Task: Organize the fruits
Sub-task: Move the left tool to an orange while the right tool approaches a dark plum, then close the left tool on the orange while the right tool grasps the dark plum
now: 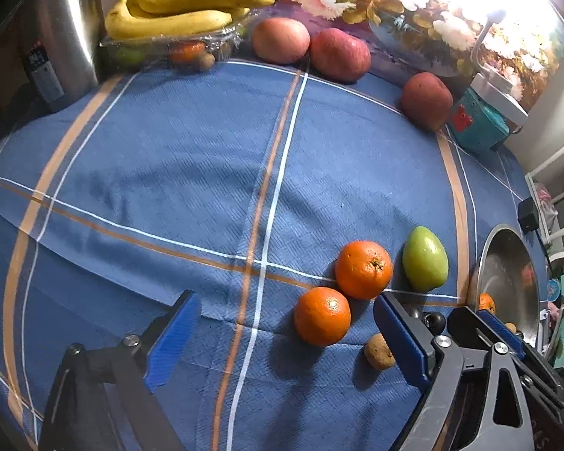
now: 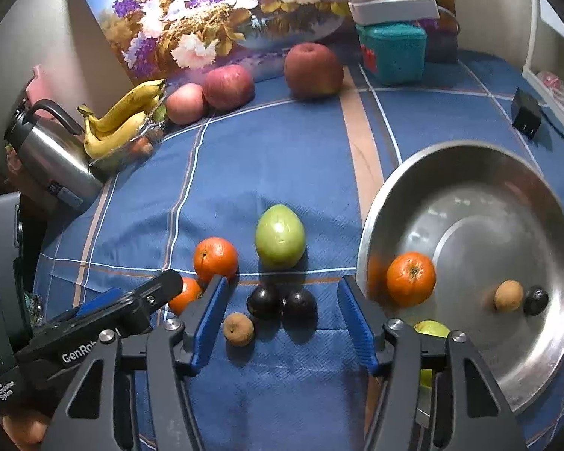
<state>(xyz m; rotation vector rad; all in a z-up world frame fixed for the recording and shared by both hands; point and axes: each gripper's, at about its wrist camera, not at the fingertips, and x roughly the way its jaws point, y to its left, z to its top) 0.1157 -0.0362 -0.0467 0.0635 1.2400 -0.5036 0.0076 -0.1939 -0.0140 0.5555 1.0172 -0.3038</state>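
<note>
Our right gripper hangs with jaws wide apart and empty over two dark plums and a brown fruit on the tabletop; our left gripper is likewise spread and empty beside two oranges. Just beyond lies a green fruit. At the right edge, the steel bowl holds an orange, a brown fruit, a plum and a green fruit. Along the far edge sit three apples and, in the far left corner, a clear tray topped with bananas.

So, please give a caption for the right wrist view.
Open right tool above two dark plums; steel bowl holds an orange.
</note>
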